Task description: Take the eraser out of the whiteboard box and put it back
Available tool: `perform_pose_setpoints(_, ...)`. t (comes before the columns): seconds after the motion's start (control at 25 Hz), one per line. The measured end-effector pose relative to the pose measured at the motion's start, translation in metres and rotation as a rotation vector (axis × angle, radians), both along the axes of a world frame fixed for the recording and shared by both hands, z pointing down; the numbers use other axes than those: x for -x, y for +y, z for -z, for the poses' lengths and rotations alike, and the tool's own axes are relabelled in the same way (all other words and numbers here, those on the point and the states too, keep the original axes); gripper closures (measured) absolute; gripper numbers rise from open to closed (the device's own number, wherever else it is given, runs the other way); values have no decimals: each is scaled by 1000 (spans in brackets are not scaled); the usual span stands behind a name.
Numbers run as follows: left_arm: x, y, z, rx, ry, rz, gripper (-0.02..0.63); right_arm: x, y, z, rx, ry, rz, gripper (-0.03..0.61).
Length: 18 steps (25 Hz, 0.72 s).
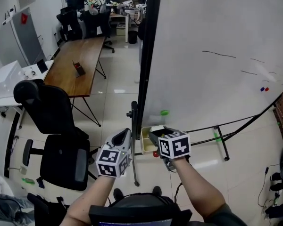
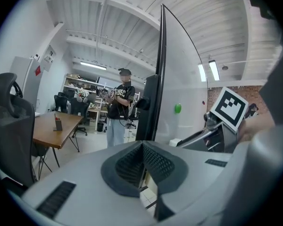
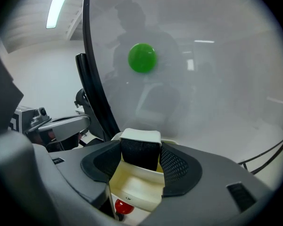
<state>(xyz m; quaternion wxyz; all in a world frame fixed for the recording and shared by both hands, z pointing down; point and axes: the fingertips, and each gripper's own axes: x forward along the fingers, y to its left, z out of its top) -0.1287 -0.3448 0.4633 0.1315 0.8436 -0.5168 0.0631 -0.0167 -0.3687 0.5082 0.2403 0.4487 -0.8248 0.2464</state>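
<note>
My right gripper (image 3: 140, 149) is shut on the eraser (image 3: 140, 144), a block with a white top and black felt body, both pads against its sides. The eraser hangs just above the cream whiteboard box (image 3: 132, 188), which is fixed at the whiteboard's (image 3: 203, 79) lower left edge. In the head view the right gripper (image 1: 155, 133) holds the eraser (image 1: 156, 128) over the box (image 1: 145, 144). My left gripper (image 1: 126, 136) is beside it to the left, in front of the board's black frame. Its pads (image 2: 153, 161) meet with nothing between them.
A green magnet (image 3: 142, 58) sticks to the board above the box, and a red one (image 3: 124, 206) sits below it. A black office chair (image 1: 56, 140) and a wooden table (image 1: 78, 65) stand to the left. A person (image 2: 118, 112) stands further back.
</note>
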Motion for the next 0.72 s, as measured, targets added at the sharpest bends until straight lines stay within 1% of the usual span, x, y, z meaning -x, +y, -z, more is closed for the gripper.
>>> perform_pose_setpoints(0.16,-3,3,-3,4,0,3,580,1,3,-10,47,53,19,303)
perform_pose_setpoints(0.32,-9,5,-3,6,5,-13,580,5,3,-15,168,47,36,311)
perform_pose_setpoints(0.4,-9,8,-3,5,13,-11,580,7,4,-18,210,61,41,313)
perform_pose_setpoints(0.72,-9,14,0,2,12,-19,580,9,4,-21,290,104,32,313)
